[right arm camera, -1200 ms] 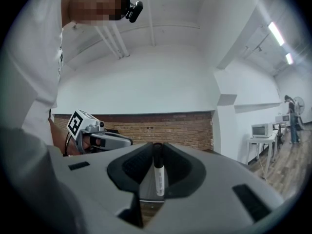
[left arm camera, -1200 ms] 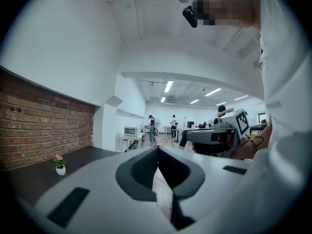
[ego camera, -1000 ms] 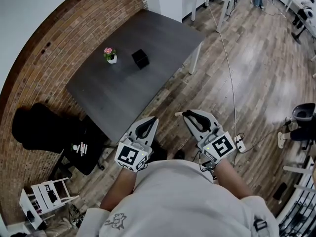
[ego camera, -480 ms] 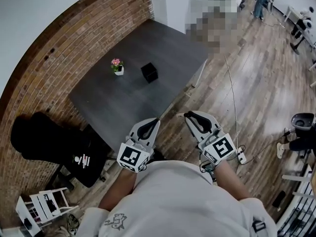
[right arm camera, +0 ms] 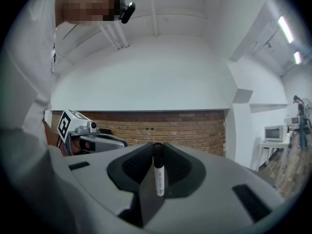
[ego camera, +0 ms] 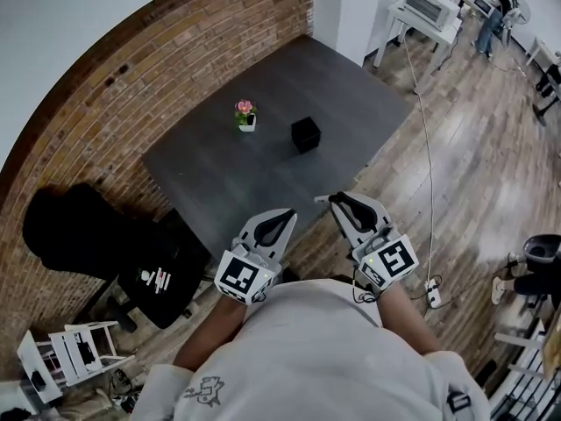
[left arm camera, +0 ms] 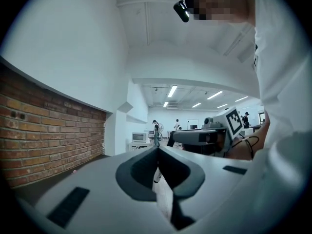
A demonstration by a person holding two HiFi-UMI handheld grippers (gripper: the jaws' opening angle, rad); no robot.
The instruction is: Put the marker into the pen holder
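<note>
The black cube-shaped pen holder (ego camera: 305, 135) stands near the middle of a dark grey table (ego camera: 219, 178). Both grippers hang close to my body at the table's near edge, well short of the holder. My right gripper (ego camera: 337, 202) (right arm camera: 158, 149) is shut on a white marker (right arm camera: 158, 177) with a black cap, which stands upright between the jaws. A bit of its white end pokes out to the left of the jaws in the head view. My left gripper (ego camera: 282, 217) (left arm camera: 157, 152) has its jaws together with nothing in them.
A small pot with pink flowers (ego camera: 246, 116) stands left of the holder. A brick wall (ego camera: 105, 103) runs behind the table. A black chair and bag (ego camera: 96, 235) and a white stool (ego camera: 74, 353) sit to the left. A white desk (ego camera: 421, 16) and a cable (ego camera: 428, 147) lie right.
The table has drawn nearer and more central in the head view. Both grippers have moved forward to its near edge, with the marker still held in the right one.
</note>
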